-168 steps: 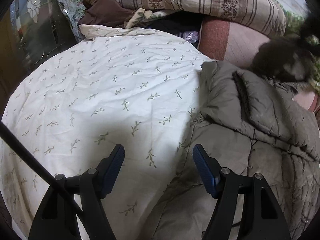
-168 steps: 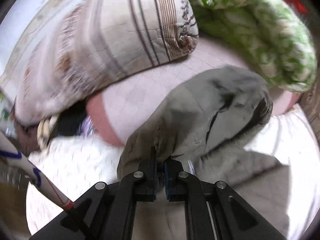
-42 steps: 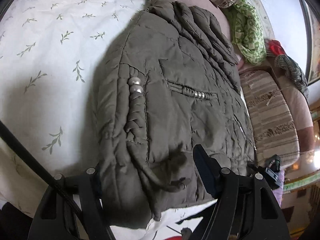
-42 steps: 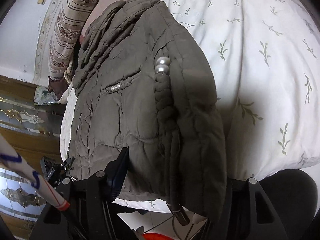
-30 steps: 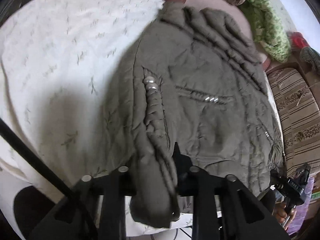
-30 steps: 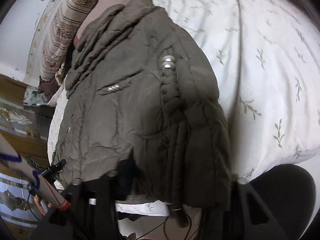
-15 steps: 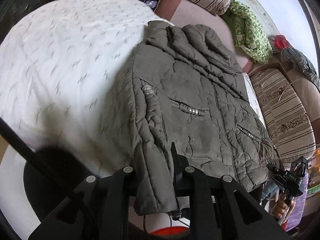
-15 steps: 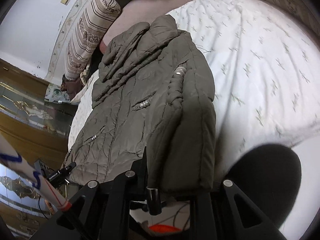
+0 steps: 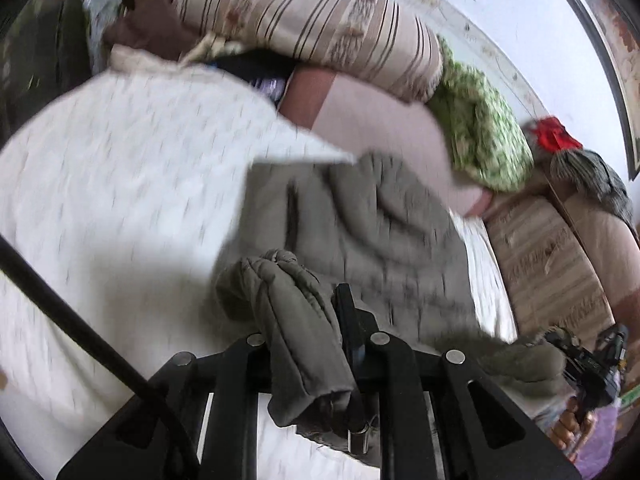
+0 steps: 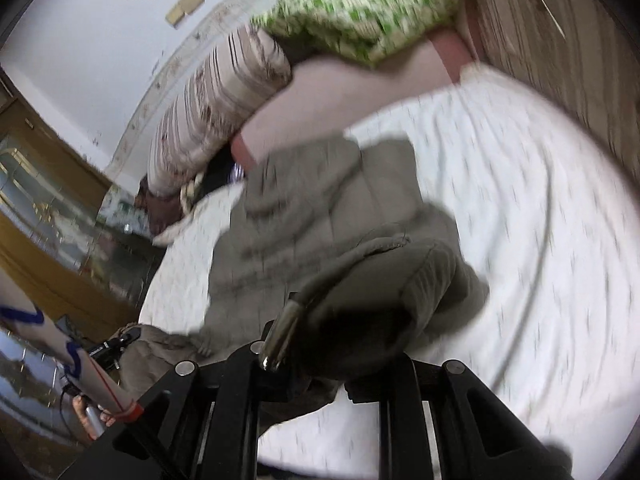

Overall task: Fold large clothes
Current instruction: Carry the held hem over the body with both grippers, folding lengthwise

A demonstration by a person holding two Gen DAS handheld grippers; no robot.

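Note:
An olive-grey padded jacket (image 9: 360, 216) lies on the white leaf-print bedcover (image 9: 120, 184), collar toward the pillows. My left gripper (image 9: 308, 312) is shut on a bunched corner of its hem, which hangs over the jaws. In the right wrist view the jacket (image 10: 320, 208) runs away from me. My right gripper (image 10: 332, 344) is shut on the other hem corner; cloth hides its fingertips. A metal cord toggle (image 10: 280, 340) dangles over them. Both hem corners are raised above the bed. Each view shows the other gripper (image 9: 592, 364) (image 10: 116, 344) at the hem's far end.
A striped bolster (image 9: 320, 28), a pink pillow (image 9: 380, 128) and a green patterned blanket (image 9: 480, 140) lie at the head of the bed. A striped cushion (image 9: 548, 264) lies at the right. A wooden cabinet with glass doors (image 10: 48, 208) stands beside the bed.
Both grippers have risen with the jacket's hem in them, lifting it off the bed's near edge. The views now tilt up toward the pillows and are blurred by motion.

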